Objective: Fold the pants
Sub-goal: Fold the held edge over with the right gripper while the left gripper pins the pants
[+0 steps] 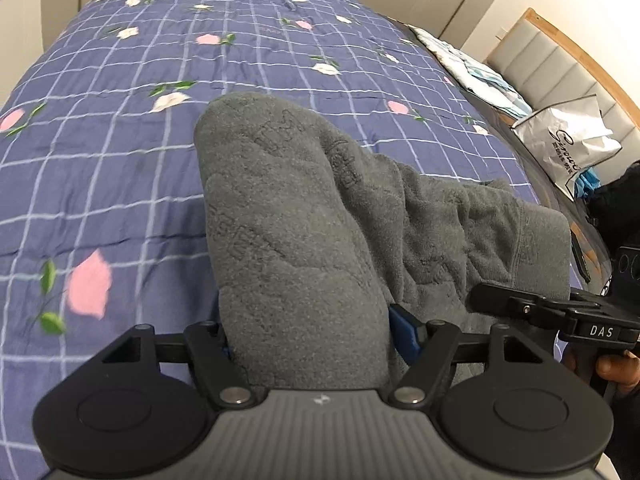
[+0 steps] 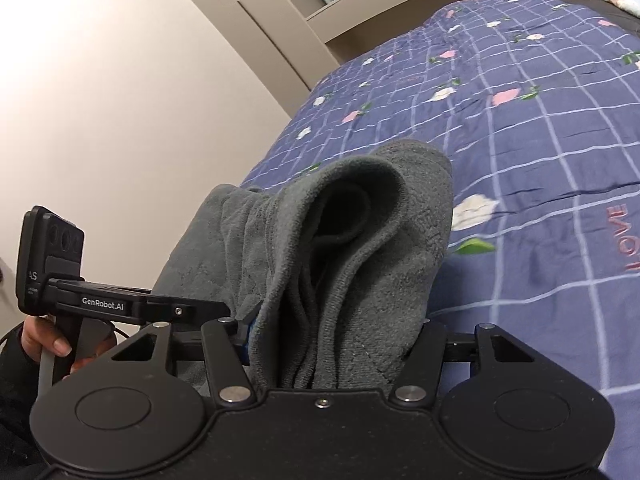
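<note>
Left wrist view shows the left claw point(image 1: 306, 344) clenched on a thick bundle of the grey pants point(image 1: 296, 216), lifted over the bed point(image 1: 120, 152). The right claw point(image 2: 334, 344) grips another bunch of them (several layers deep). Judging by this, a fold is mid-carry; next, both ends need laying down flat and aligned.

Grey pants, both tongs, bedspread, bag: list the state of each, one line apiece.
Grey pants: bunched into thick folds, gripped at two spots.
Left tongs: shut on the grey pants, a fat roll of cloth between the fingers.
Right tongs: shut on the grey pants, several layers pinched.
Bedspread: spread flat over the bed, lightly wrinkled.
White bag: crumpled, near the headboard.
</note>
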`<state>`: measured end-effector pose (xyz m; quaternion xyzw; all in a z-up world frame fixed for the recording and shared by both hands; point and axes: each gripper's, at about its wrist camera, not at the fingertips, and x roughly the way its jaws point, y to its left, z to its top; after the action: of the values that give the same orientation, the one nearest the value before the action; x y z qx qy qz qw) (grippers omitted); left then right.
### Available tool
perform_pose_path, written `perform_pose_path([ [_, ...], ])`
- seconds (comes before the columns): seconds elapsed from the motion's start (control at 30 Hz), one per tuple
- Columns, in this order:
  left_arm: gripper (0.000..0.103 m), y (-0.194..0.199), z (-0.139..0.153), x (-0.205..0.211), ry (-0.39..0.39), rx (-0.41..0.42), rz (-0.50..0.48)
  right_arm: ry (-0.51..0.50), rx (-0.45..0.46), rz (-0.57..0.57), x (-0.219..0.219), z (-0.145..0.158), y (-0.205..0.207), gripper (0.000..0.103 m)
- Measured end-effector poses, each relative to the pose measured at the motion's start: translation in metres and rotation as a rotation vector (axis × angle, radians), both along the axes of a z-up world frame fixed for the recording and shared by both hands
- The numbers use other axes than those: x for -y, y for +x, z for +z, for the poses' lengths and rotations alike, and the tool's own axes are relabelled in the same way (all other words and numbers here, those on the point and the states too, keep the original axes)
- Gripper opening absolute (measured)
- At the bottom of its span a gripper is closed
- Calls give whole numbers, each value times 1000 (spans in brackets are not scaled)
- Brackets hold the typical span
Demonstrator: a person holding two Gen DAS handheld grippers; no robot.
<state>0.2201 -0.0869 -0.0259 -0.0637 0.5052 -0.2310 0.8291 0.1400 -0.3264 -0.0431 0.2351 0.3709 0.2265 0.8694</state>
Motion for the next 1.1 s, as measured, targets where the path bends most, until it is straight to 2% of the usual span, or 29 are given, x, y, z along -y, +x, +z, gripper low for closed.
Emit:
perform_pose_path([
  [0.23, 73, 15, 15, -51, 20, 15, 94, 23, 30, 82, -52, 12, 34, 57],
  [0.6, 73, 86, 37, -140, 27, 71, 258, 41, 75, 170, -138, 33, 140, 57],
  [0.77, 73, 115, 19, -165, 20, 43, 298, 12, 51, 184, -162, 27, 177, 57],
  [0.93, 74, 132, -20, -168, 61, -15, 301, -48, -27, 170, -172, -4, 196, 57],
  [1.1, 82, 129, -27, -163, 69, 23, 295, -34, -60, 137, -162, -21, 196, 64],
])
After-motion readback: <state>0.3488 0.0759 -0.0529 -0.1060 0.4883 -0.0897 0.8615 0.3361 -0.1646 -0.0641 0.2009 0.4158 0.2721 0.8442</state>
